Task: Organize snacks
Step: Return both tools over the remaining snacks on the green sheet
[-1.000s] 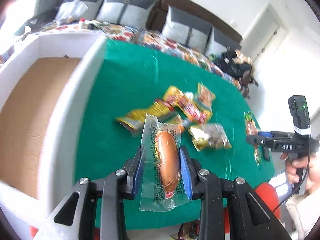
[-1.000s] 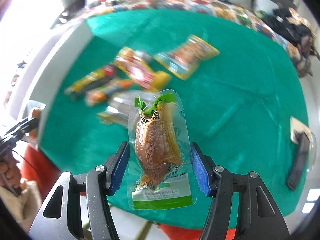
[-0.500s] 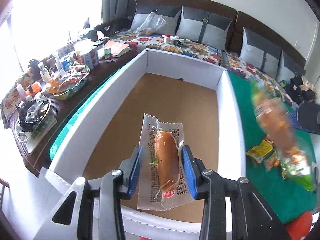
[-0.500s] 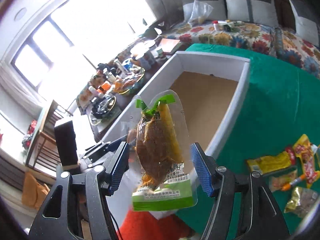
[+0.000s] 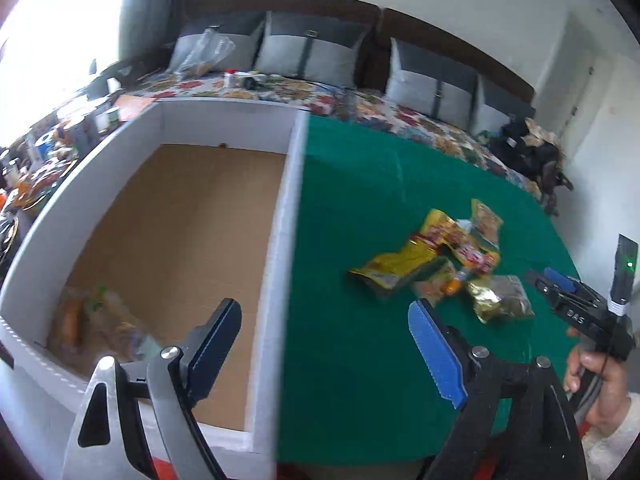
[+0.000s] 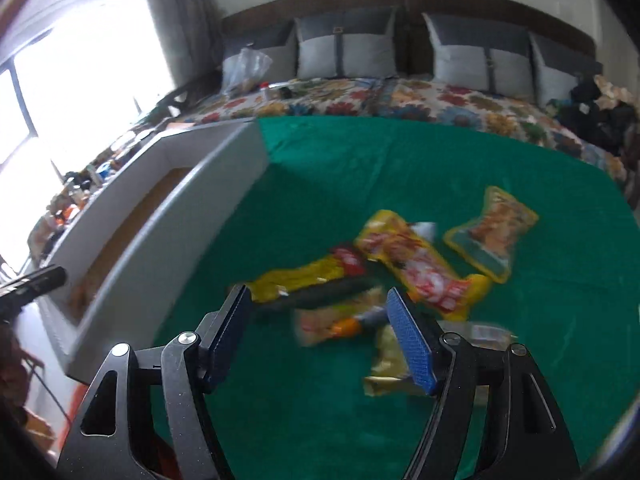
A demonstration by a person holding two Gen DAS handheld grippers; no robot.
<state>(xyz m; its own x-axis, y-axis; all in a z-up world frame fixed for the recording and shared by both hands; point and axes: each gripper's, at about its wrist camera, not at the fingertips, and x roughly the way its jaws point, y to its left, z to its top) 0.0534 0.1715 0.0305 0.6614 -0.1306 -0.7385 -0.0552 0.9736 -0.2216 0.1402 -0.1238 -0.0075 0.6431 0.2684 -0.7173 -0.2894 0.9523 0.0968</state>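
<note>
Both tongs, left [image 5: 324, 344] and right [image 6: 320, 332], gape wide and empty; two clear-wrapped snacks [image 5: 96, 328] sit in the white cardboard-floored box [image 5: 280, 216], roughly five foil packets [image 6: 404, 276] left on the green-covered counter [image 6: 400, 160].

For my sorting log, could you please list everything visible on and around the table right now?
box: one, white walls, brown floor, left of the green cloth
bagged snacks in box: blurred, count unclear, near corner
loose snack packets: about six, mostly yellow and red, piled on the cloth
green cloth: one, covers the table
cushions: several, grey, along the sofa
left gripper: open, empty, above the box's right wall
right gripper: open, empty, over the packets
</note>
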